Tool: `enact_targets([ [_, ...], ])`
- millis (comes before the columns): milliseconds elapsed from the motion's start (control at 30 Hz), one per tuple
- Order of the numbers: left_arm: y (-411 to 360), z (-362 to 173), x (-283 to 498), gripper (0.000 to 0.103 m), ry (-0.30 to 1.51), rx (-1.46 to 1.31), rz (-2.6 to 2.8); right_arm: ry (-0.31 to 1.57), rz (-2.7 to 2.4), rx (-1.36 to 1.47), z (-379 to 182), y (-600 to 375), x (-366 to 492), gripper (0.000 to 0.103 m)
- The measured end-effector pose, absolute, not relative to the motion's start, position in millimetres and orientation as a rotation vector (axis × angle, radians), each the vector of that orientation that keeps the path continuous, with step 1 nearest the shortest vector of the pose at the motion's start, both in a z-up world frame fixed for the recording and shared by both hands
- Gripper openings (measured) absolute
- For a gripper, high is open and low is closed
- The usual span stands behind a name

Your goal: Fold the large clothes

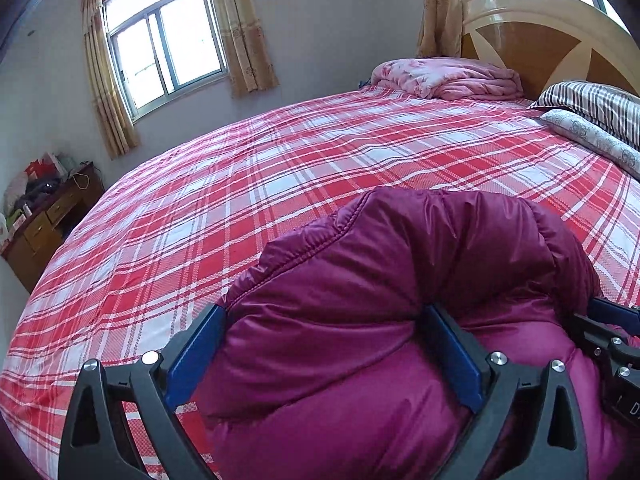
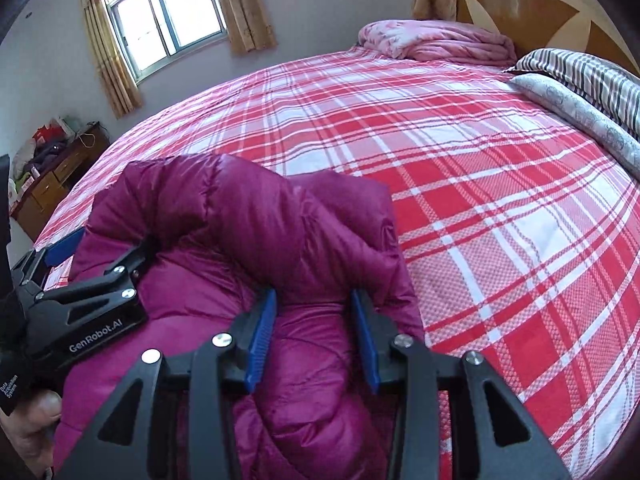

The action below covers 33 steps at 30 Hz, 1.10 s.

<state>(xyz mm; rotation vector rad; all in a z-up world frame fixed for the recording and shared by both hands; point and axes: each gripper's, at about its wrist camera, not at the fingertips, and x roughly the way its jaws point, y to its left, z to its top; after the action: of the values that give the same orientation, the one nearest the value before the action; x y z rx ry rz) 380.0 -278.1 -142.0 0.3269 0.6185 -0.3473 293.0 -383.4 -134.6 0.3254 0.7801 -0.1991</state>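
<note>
A puffy magenta down jacket (image 1: 400,280) lies bunched on the near side of the red plaid bed (image 1: 280,160). My left gripper (image 1: 326,320) has its blue pads wide apart with a thick fold of the jacket bulging between them. My right gripper (image 2: 314,304) is closed narrower on a fold of the jacket (image 2: 256,216) near its right edge. The left gripper also shows in the right wrist view (image 2: 108,248), at the jacket's left side. The right gripper's tip shows at the right edge of the left wrist view (image 1: 600,320).
A folded pink quilt (image 1: 444,78) lies at the headboard (image 1: 540,40). Striped and grey patterned pillows (image 1: 592,116) sit at the far right. A cluttered wooden desk (image 1: 48,216) stands left of the bed under a curtained window (image 1: 164,44).
</note>
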Motion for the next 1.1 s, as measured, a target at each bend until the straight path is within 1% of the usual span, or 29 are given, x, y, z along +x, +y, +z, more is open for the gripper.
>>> enact_targets([
  [633, -285.7, -146.2, 383.1, 0.1, 0.63, 0.353, -0.335, 0.797, -0.195, 0.325, -138.0, -383.3, 297.5, 0.04],
  [767, -273.2, -134.0, 376.6, 0.1, 0.635, 0.324, -0.368, 0.811, -0.179, 0.298, -133.0, -382.3, 298.4, 0.042],
  [833, -250.4, -118.7, 362.5, 0.1, 0.611, 0.247, -0.41, 0.806, -0.143, 0.327, -122.4, -389.6, 290.7, 0.051],
  [900, -222.5, -105.8, 348.9, 0.1, 0.591, 0.181, -0.444, 0.723, -0.117, 0.403, -106.4, -404.5, 272.0, 0.082],
  [933, -209.6, -103.0, 345.6, 0.1, 0.596, 0.145, -0.454, 0.681, -0.12, 0.422, -100.4, -410.6, 264.7, 0.085],
  [1000, -184.8, -104.6, 344.4, 0.1, 0.645, 0.054, -0.479, 0.654, -0.13, 0.425, -92.1, -422.2, 258.8, 0.085],
  [1100, -168.1, -120.5, 350.2, 0.1, 0.751, -0.036, -0.497, 0.711, -0.099, 0.434, -100.1, -432.0, 269.6, 0.085],
])
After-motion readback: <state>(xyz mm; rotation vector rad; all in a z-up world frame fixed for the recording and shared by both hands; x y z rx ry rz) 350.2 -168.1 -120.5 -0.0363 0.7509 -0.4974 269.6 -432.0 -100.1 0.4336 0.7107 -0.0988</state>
